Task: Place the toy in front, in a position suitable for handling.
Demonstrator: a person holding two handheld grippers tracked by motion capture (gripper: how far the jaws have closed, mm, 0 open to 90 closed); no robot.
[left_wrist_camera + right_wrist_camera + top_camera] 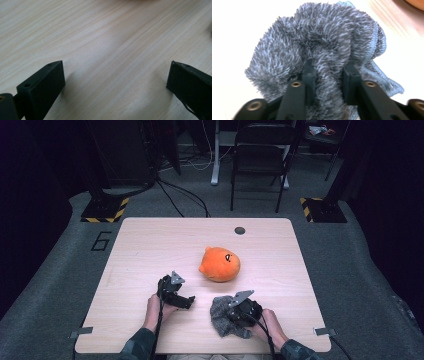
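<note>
A fuzzy grey cloth (224, 316) with a blue hem lies bunched near the table's front edge, right of centre. My right gripper (239, 312) is shut on a fold of the grey cloth (322, 47), which bulges up between and over the two black jaws. My left gripper (186, 301) rests on the table to the cloth's left, open, with bare wood between its jaws. In the left gripper view its fingers (42, 87) stand wide apart over the tabletop. An orange plush toy (220, 264) with a dark eye sits near the table's middle, beyond both grippers.
The light wooden table (150, 245) has a small dark round hole (240, 230) near its far edge. Beyond the table stand a black folding chair (260, 160), cables on the grey floor and yellow-black striped bases (105, 210).
</note>
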